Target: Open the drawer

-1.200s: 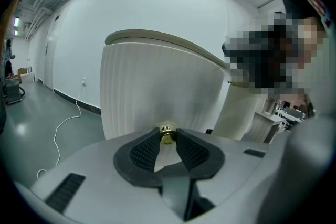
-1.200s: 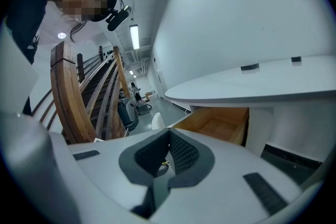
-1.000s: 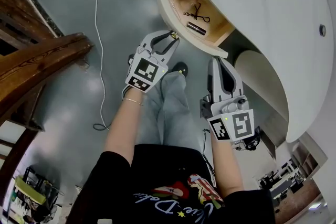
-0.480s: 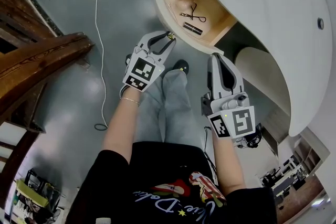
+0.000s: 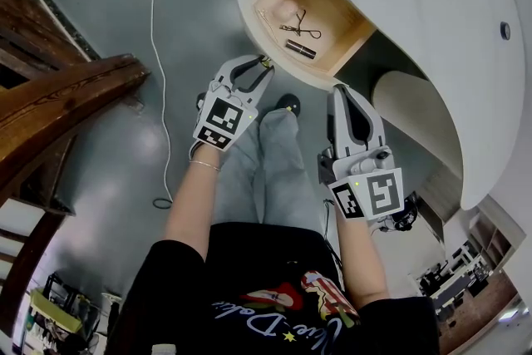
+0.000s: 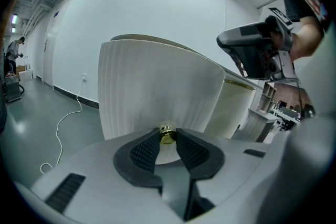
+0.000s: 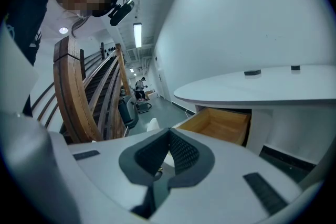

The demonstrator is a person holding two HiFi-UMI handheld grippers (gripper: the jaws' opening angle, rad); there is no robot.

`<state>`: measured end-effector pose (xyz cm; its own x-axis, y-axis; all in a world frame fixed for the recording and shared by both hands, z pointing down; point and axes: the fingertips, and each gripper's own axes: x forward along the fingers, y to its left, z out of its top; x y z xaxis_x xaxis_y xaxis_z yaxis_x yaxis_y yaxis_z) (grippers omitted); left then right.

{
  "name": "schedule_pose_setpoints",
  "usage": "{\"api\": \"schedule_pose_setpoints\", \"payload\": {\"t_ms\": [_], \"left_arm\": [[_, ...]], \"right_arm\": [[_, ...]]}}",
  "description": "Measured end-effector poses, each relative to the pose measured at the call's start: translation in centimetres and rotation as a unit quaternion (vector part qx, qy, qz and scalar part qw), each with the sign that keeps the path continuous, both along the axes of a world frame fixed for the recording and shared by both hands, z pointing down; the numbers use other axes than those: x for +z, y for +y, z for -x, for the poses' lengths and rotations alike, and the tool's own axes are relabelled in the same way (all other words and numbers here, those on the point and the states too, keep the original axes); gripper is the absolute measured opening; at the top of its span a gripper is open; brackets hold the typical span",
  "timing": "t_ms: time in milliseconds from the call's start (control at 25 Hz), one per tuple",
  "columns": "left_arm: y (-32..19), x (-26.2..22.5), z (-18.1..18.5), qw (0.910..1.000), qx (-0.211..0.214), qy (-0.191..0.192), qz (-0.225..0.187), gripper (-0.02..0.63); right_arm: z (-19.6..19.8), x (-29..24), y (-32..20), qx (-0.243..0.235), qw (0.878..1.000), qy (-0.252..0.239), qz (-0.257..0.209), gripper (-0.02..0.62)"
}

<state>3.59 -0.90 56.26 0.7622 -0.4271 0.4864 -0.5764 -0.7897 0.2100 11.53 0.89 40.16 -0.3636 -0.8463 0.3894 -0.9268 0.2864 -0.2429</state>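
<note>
You held the drawer partway open by its knob.
The drawer (image 5: 332, 8) stuck out from under the white desk (image 5: 399, 29). Your left gripper (image 5: 259, 66) was clamped on its little gold knob (image 6: 167, 135), likely because that was the only part to pull by. Your right gripper (image 7: 169, 136) hung beside the drawer with its jaws together, holding nothing.

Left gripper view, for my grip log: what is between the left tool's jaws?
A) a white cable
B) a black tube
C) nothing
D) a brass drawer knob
D: the left tool has its jaws pressed on both sides of the small brass knob on the ribbed drawer front.
</note>
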Motion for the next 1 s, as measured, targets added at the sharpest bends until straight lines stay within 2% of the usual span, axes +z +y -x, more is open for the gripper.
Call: {"api": "schedule_pose_setpoints", "payload": {"t_ms": [1000], "left_arm": [[1.9, 0.0, 1.8, 0.9999, -0.001, -0.01, 0.006, 0.097]], "right_arm": [[0.7, -0.8, 0.6, -0.001, 1.0, -0.001, -0.003, -0.005]]}}
